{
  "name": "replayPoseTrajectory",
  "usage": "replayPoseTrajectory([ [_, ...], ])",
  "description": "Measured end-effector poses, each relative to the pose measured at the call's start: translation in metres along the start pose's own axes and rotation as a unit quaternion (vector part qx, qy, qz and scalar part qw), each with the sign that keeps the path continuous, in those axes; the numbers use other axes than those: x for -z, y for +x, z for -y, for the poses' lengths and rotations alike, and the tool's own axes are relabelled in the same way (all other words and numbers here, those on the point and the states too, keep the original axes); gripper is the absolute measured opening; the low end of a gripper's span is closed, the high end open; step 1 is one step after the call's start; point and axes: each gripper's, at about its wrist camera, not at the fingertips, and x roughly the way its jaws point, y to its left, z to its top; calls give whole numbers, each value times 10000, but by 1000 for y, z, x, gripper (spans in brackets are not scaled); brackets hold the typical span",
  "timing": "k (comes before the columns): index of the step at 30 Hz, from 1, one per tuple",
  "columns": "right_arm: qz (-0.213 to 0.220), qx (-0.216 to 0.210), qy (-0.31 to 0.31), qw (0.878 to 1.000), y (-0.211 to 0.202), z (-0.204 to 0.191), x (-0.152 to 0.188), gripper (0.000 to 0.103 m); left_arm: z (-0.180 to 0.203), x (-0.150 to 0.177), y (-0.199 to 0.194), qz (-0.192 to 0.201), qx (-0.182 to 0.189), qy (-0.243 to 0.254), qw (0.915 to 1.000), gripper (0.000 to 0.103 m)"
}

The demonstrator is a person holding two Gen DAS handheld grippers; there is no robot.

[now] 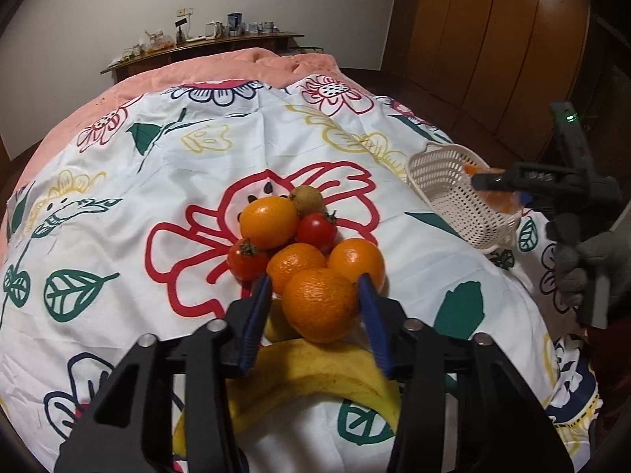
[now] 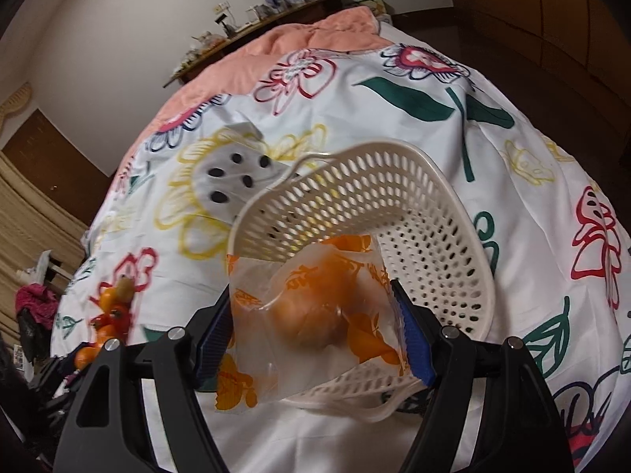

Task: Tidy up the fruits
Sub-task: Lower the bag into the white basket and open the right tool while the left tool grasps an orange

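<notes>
Fruit lies piled on the flowered bedspread: oranges [image 1: 269, 220], two tomatoes [image 1: 317, 230], a brown kiwi [image 1: 305, 199] and a banana [image 1: 315, 370] nearest the camera. My left gripper [image 1: 315, 280] reaches into the pile, its blue pads set on either side of the front orange [image 1: 319, 307] and shut on it. My right gripper [image 2: 311, 291] is shut on a clear, orange-printed bag [image 2: 315, 315] with a round fruit inside. It holds the bag over the near rim of the white perforated basket [image 2: 434, 244]. In the left wrist view the right gripper [image 1: 501, 193] hangs at that basket [image 1: 445, 181], held by a gloved hand [image 1: 572, 272].
The fruit pile [image 2: 112, 311] shows small and blurred at the left of the right wrist view. A pink blanket [image 1: 221, 67] covers the far end of the bed, with a cluttered wooden shelf [image 1: 205, 45] behind it. Wooden wardrobe doors [image 1: 493, 31] stand to the right.
</notes>
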Motion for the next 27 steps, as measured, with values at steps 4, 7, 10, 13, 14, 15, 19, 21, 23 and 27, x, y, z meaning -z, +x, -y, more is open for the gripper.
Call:
replayPoseTrajectory([
  [4, -5, 200, -31, 9998, 6, 5, 1, 74, 3, 2, -2, 42, -28, 68, 10000, 40],
  [7, -22, 354, -39, 9994, 12, 10, 0, 74, 2, 2, -4, 78, -37, 9, 10000, 40],
  [10, -43, 474, -33, 9989, 16, 13, 0, 74, 1, 2, -8, 130, -105, -34, 9999, 40],
  [13, -8, 565, -44, 9984, 18, 16, 1, 75, 0, 1, -11, 154, -191, -78, 9997, 40],
  [14, 28, 589, -53, 9982, 17, 16, 1, 75, -1, 1, -11, 152, -198, -101, 9996, 40],
  [15, 59, 592, -57, 9982, 16, 16, 0, 75, -2, 1, -11, 149, -202, -125, 9996, 40],
  [19, 144, 604, -59, 9981, 10, 16, 0, 78, -3, 0, -16, 180, -208, -189, 9994, 40],
  [21, 154, 590, -44, 9981, 9, 16, 1, 78, -3, -1, -19, 217, -203, -189, 9994, 40],
  [23, 180, 571, -17, 9982, 7, 17, 2, 78, -1, -2, -24, 270, -199, -171, 9993, 40],
  [27, 249, 510, 18, 9984, 0, 17, 4, 78, 3, -6, -33, 385, -196, -106, 9990, 40],
])
